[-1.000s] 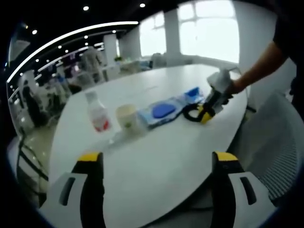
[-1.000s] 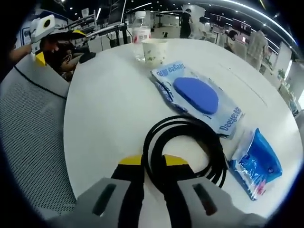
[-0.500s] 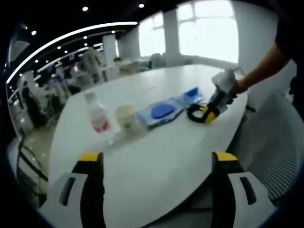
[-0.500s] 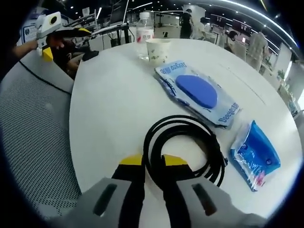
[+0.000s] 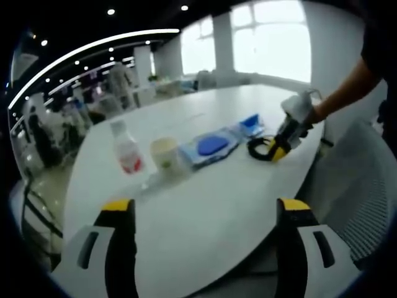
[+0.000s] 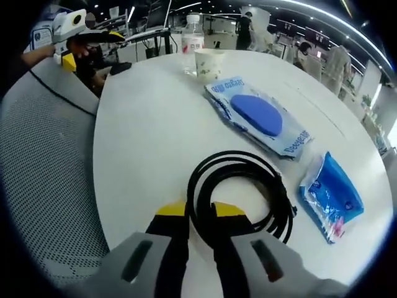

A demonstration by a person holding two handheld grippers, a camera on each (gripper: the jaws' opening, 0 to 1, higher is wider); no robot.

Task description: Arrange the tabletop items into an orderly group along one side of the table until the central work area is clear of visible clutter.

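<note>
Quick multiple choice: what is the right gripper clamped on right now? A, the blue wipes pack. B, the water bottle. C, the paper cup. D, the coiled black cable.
D: in the right gripper view the right gripper has its jaws closed on the near loop of the coiled black cable, while the paper cup, wipes pack and water bottle lie farther off on the table.
</note>
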